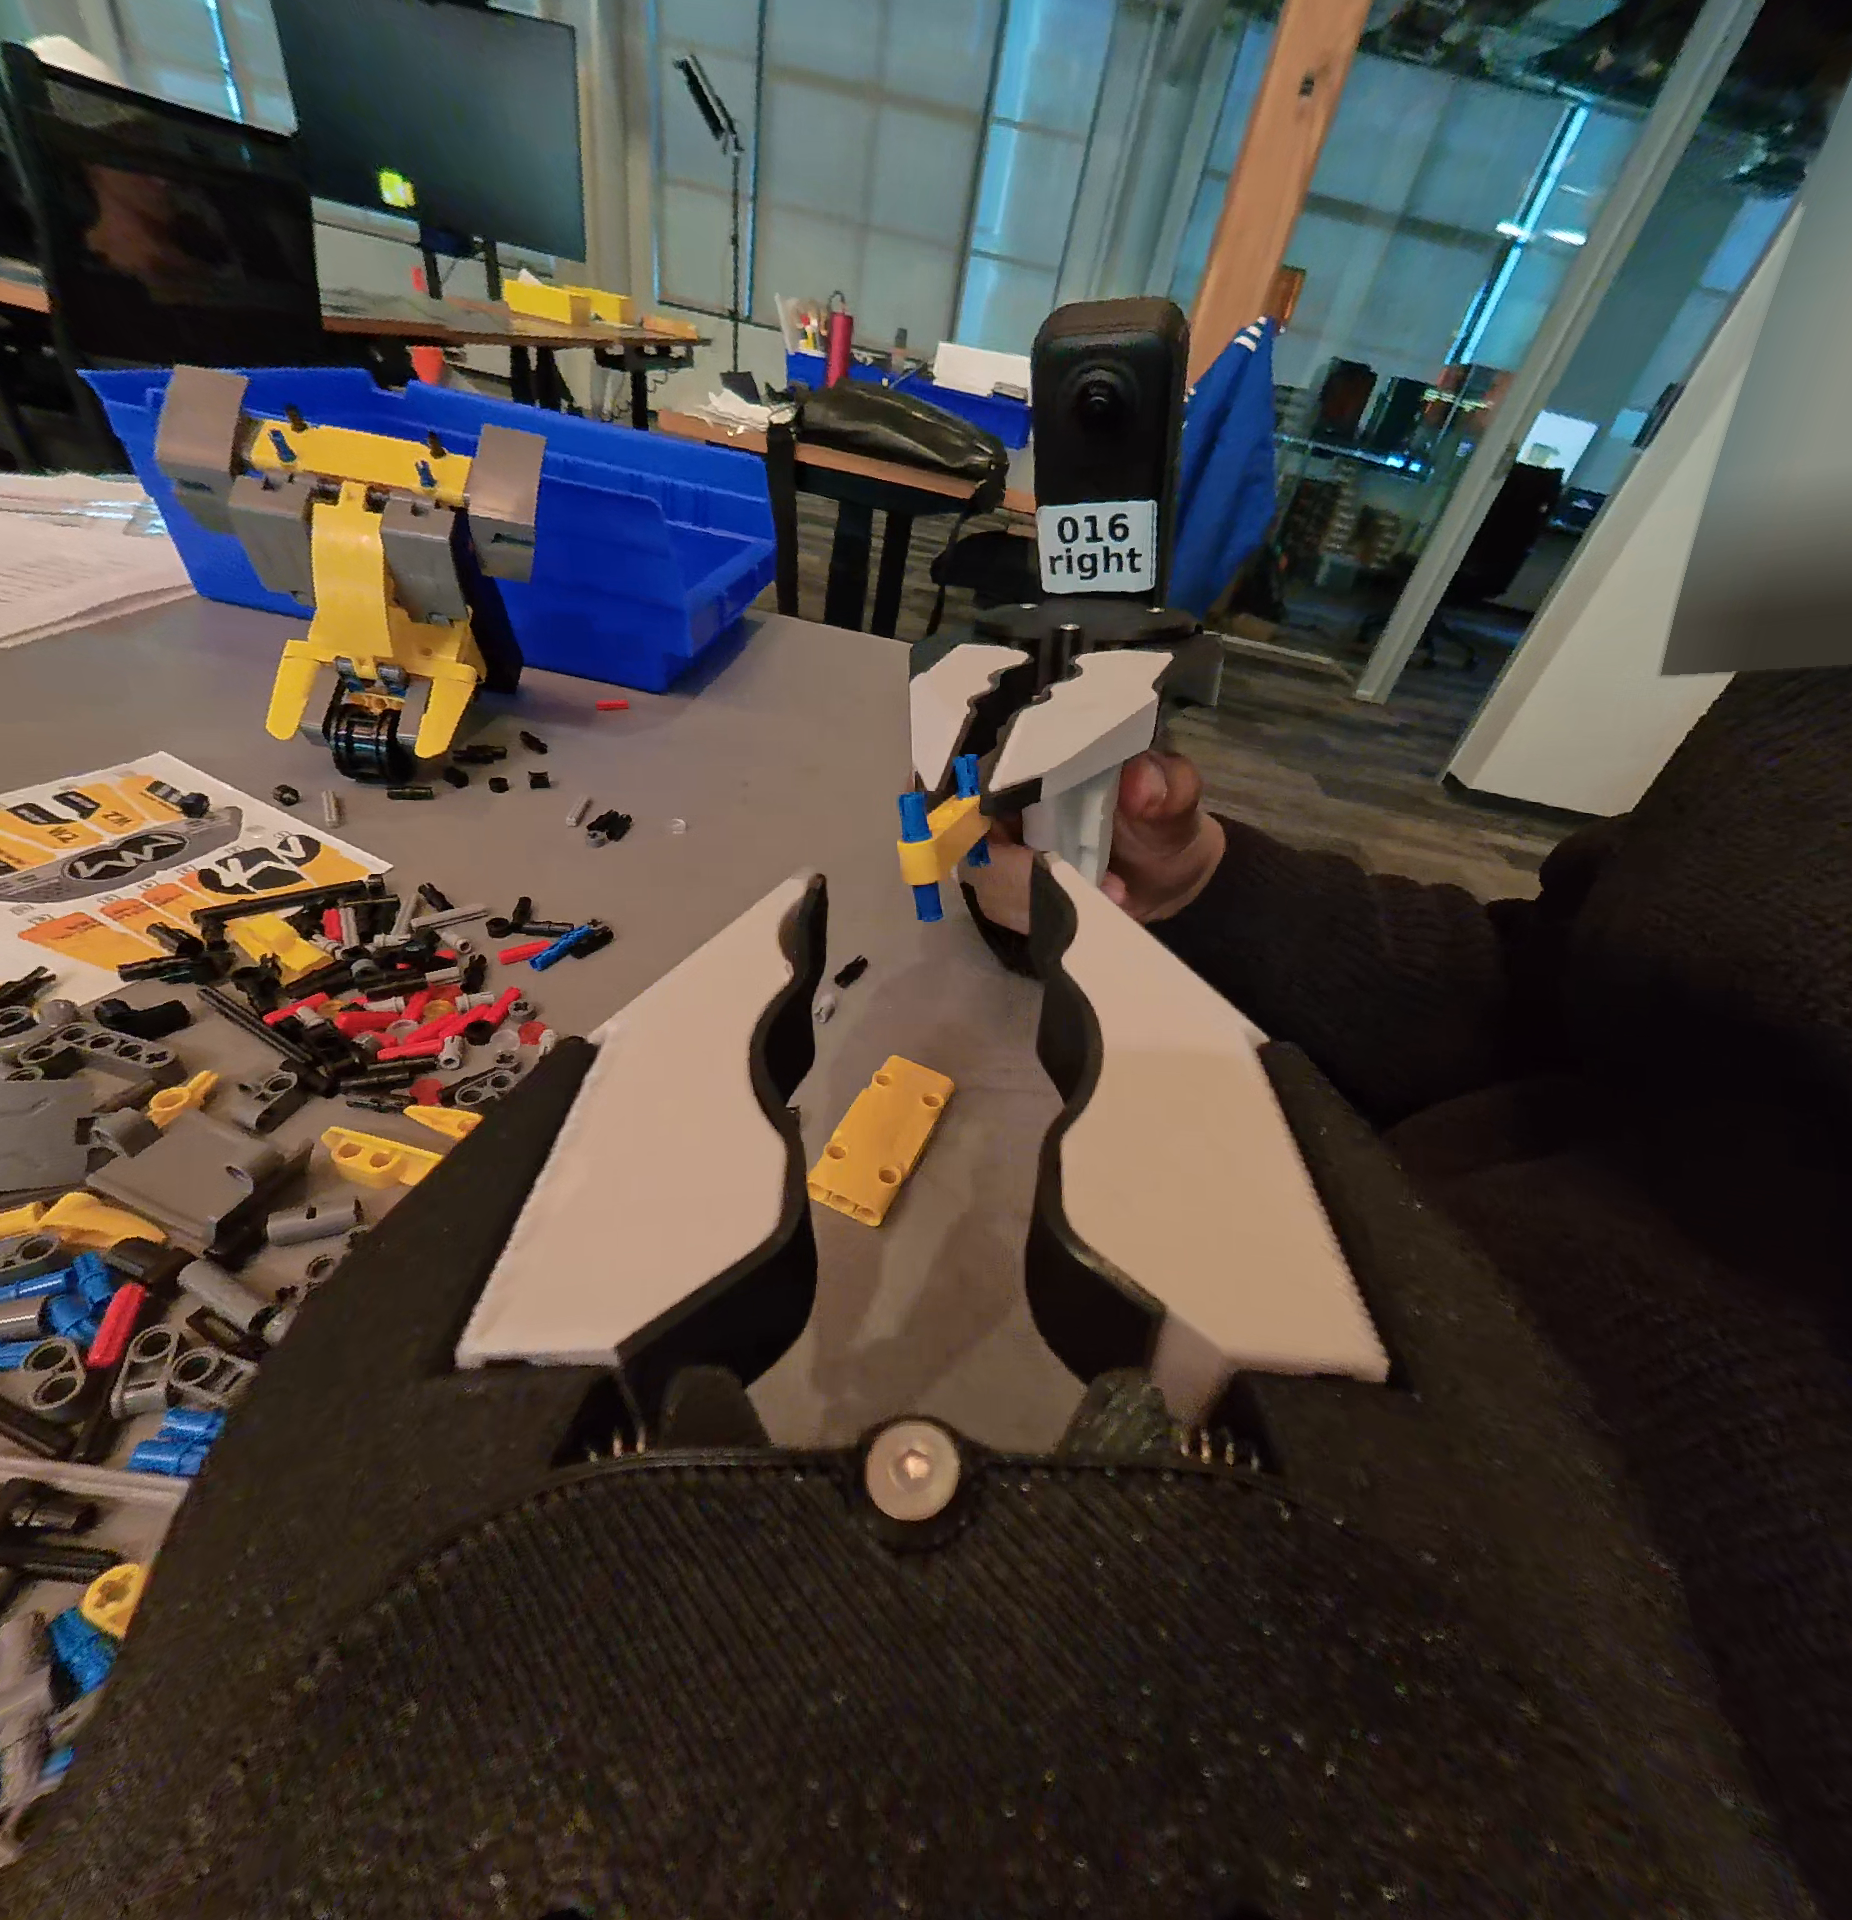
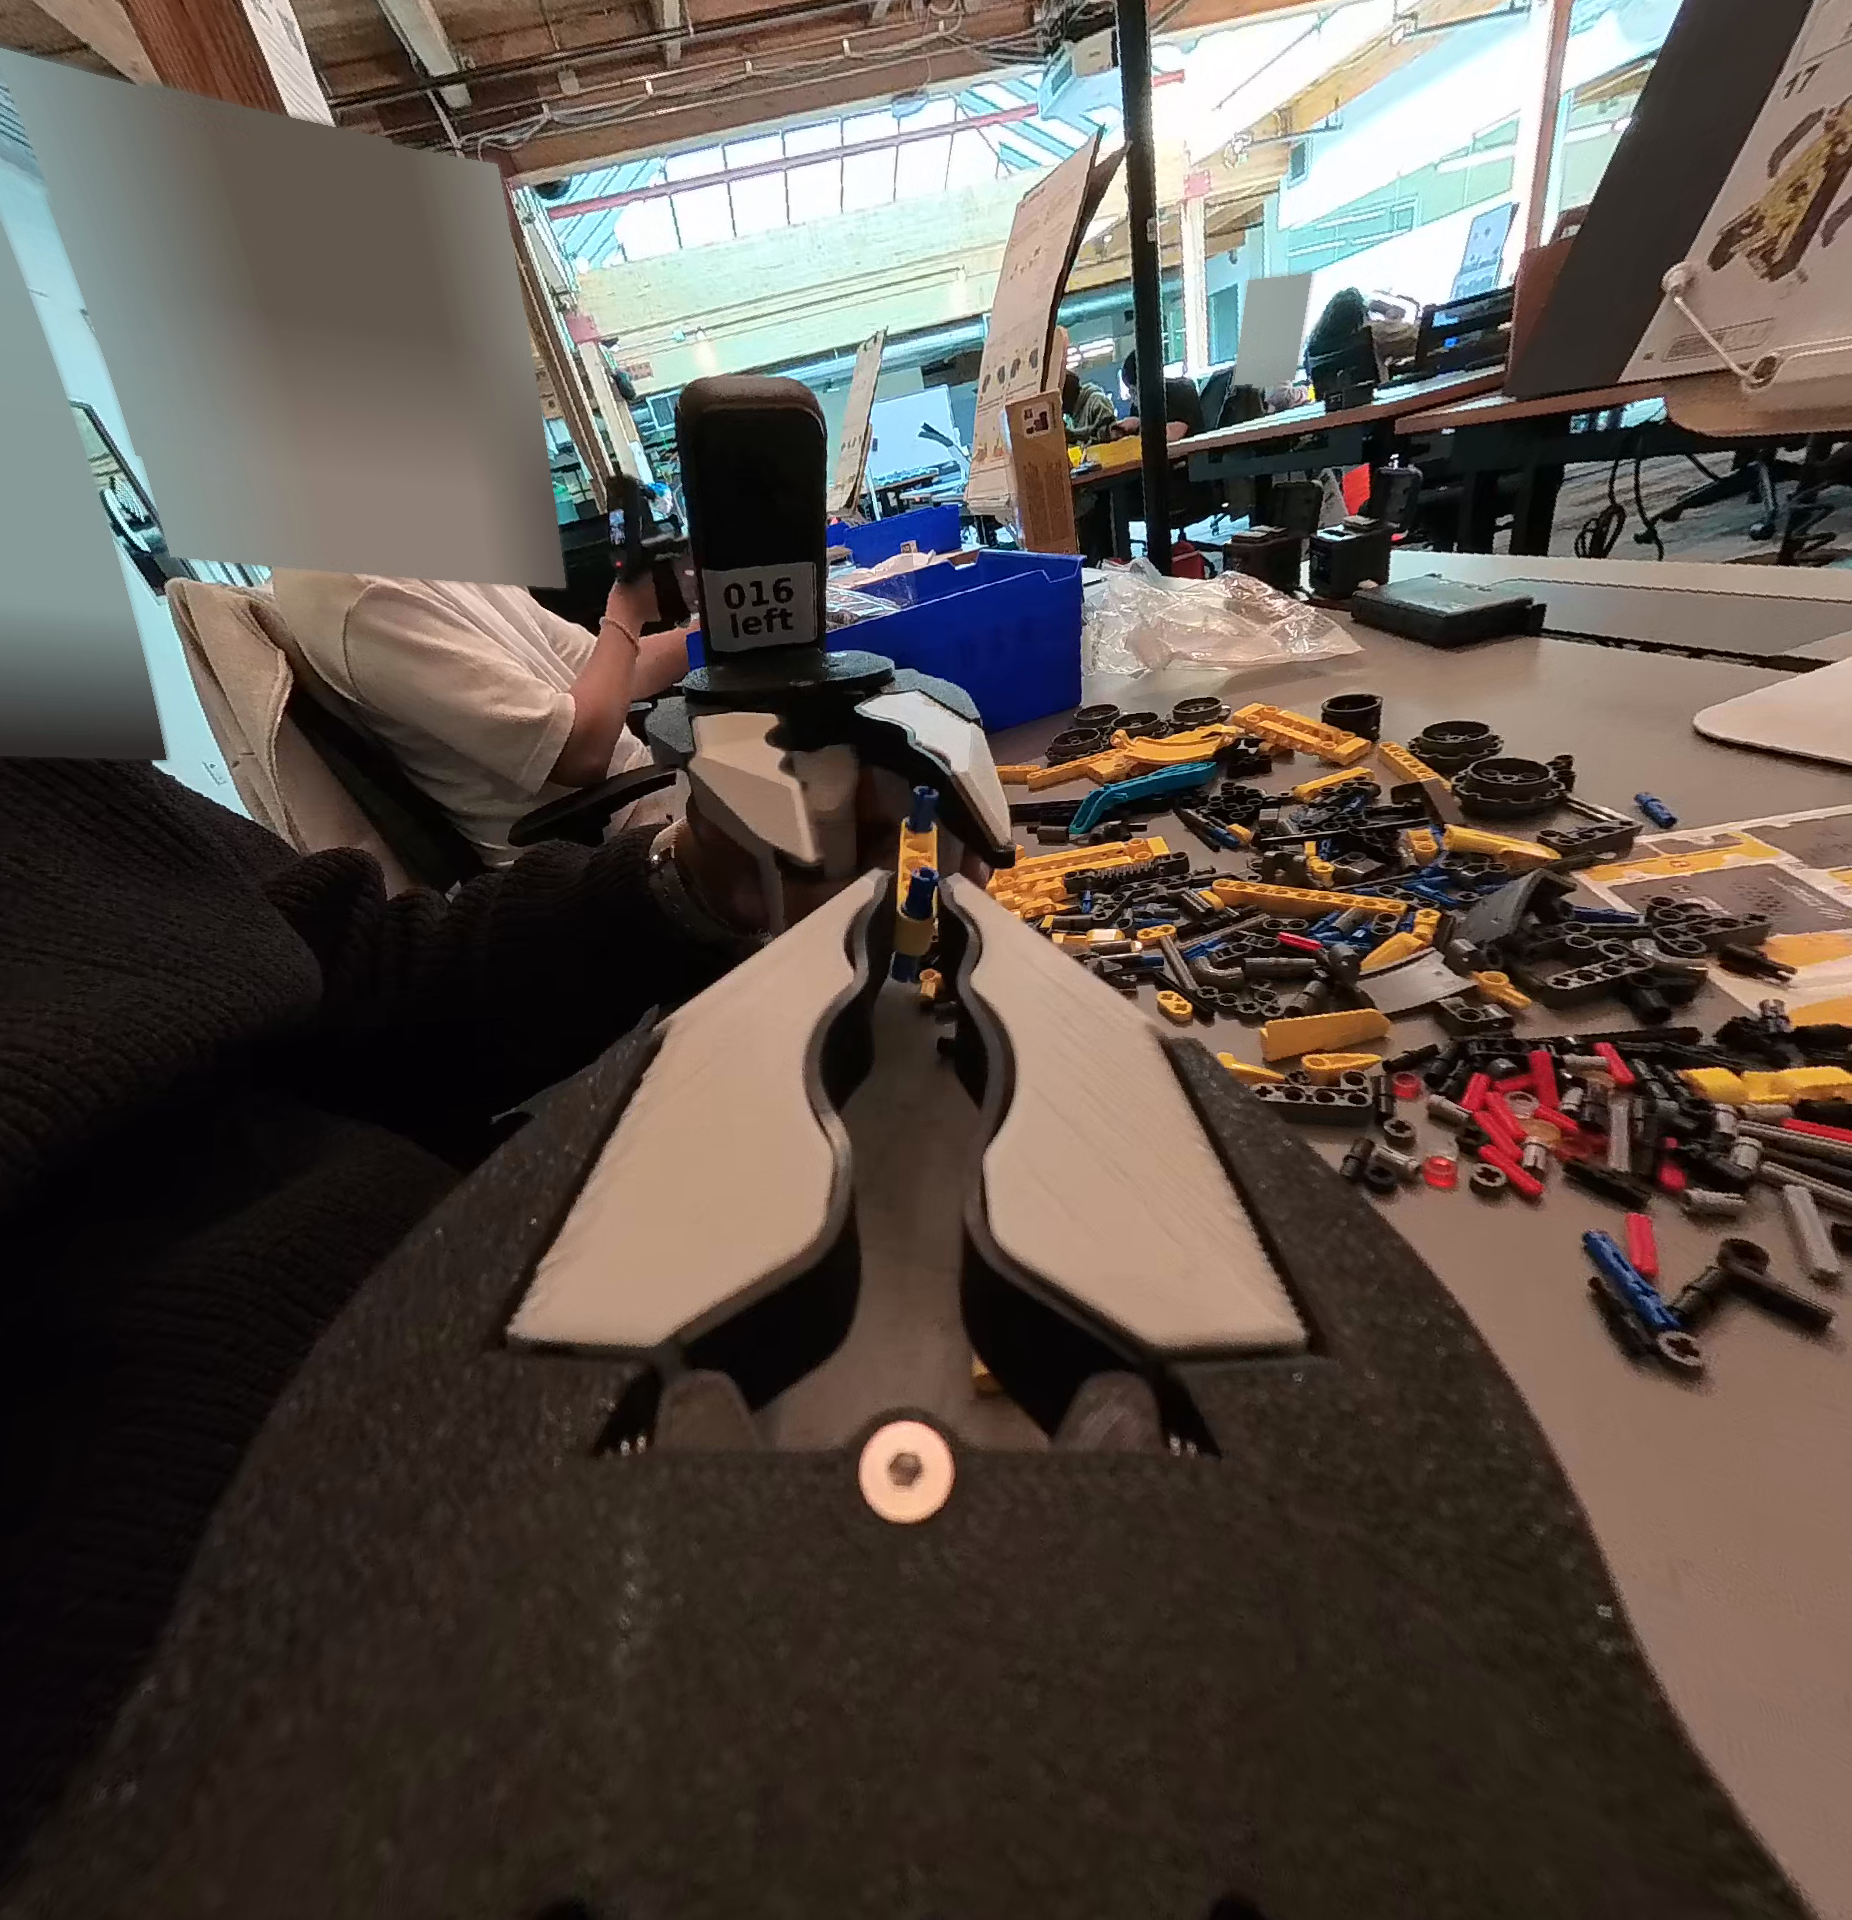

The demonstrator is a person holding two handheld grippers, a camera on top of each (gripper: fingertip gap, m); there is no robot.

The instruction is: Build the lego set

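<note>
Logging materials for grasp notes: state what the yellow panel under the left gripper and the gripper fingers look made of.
Yellow panel: likely hard moulded plastic, smooth with slight sheen and crisp holes. Left gripper fingers: apparently 3D-printed plastic, matte with fine layer lines.

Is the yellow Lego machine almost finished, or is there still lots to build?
Partly done: a yellow and grey model stands by the blue bin. In hand: the right gripper pinches a small yellow piece with blue pins; the left gripper is open and empty. Left: a yellow panel and big piles of loose parts, so lots probably remains.
</note>
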